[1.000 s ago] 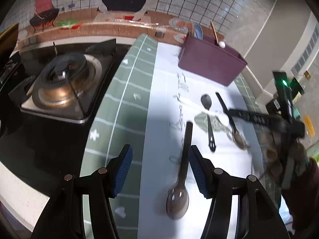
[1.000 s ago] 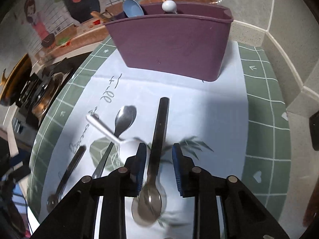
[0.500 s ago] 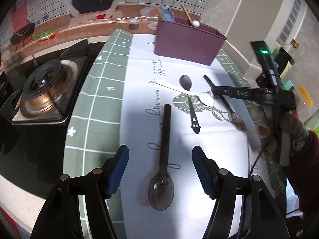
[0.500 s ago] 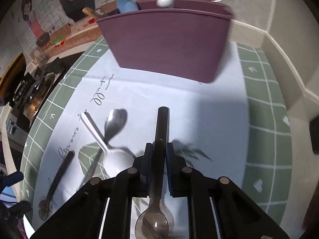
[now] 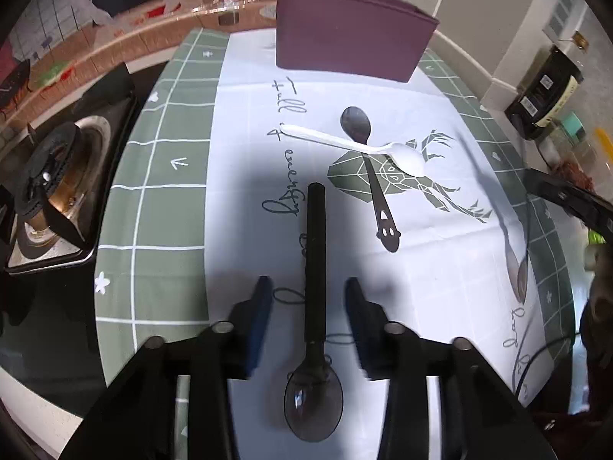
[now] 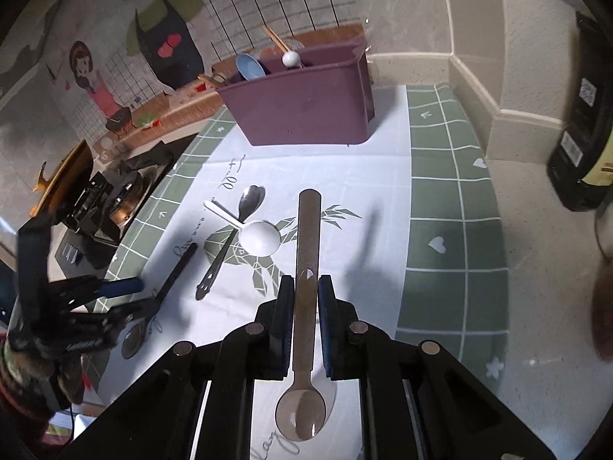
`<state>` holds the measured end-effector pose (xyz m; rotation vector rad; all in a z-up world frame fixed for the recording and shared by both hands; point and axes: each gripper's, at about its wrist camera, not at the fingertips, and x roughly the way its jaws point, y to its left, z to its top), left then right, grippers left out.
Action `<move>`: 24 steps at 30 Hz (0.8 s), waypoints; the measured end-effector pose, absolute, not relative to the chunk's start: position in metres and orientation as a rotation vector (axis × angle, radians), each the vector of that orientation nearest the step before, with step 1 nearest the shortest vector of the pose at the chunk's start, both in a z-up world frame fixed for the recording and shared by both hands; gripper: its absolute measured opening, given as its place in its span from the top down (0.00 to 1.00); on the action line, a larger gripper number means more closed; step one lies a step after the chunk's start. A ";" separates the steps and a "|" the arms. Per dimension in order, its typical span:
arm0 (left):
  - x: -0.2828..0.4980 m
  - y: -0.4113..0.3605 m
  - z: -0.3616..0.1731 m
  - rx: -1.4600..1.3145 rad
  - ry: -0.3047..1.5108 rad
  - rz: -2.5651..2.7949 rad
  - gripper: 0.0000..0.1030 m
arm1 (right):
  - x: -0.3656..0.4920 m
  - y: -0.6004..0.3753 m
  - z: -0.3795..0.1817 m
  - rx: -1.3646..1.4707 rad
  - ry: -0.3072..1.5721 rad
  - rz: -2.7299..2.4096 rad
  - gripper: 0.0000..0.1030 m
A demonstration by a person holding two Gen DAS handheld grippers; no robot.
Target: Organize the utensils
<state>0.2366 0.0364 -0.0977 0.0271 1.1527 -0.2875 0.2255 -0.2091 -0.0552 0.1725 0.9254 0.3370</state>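
My right gripper (image 6: pixel 305 287) is shut on a translucent brown spoon (image 6: pixel 306 253) and holds it lifted above the mat, handle towards the purple utensil bin (image 6: pixel 302 107). My left gripper (image 5: pixel 308 295) is open, its jaws either side of a black-handled spoon (image 5: pixel 316 253) lying on the mat; the same spoon shows in the right wrist view (image 6: pixel 172 276). A white plastic spoon (image 5: pixel 360 145) lies across a dark metal spoon (image 5: pixel 369 168). The bin (image 5: pixel 348 42) holds several utensils.
A gas stove (image 5: pixel 49 191) sits left of the green and white mat (image 5: pixel 153 207). A dark bottle (image 5: pixel 544 92) stands at the right by the wall; it also shows in the right wrist view (image 6: pixel 586 122). The counter's front edge is close below.
My right gripper closed on the brown spoon and lifted it off the mat. My left gripper moved right and forward until its open jaws straddled the black-handled spoon.
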 end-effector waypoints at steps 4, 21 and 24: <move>0.247 0.032 -0.103 0.034 1.208 -0.277 0.71 | 0.220 -0.210 -0.050 0.161 0.903 0.339 0.89; 0.261 0.019 -0.105 0.076 1.188 -0.270 0.88 | 0.215 -0.210 -0.042 0.174 0.879 0.325 0.89; 0.258 0.021 -0.098 0.016 1.159 -0.276 0.88 | 0.214 -0.209 -0.038 0.167 0.873 0.325 0.89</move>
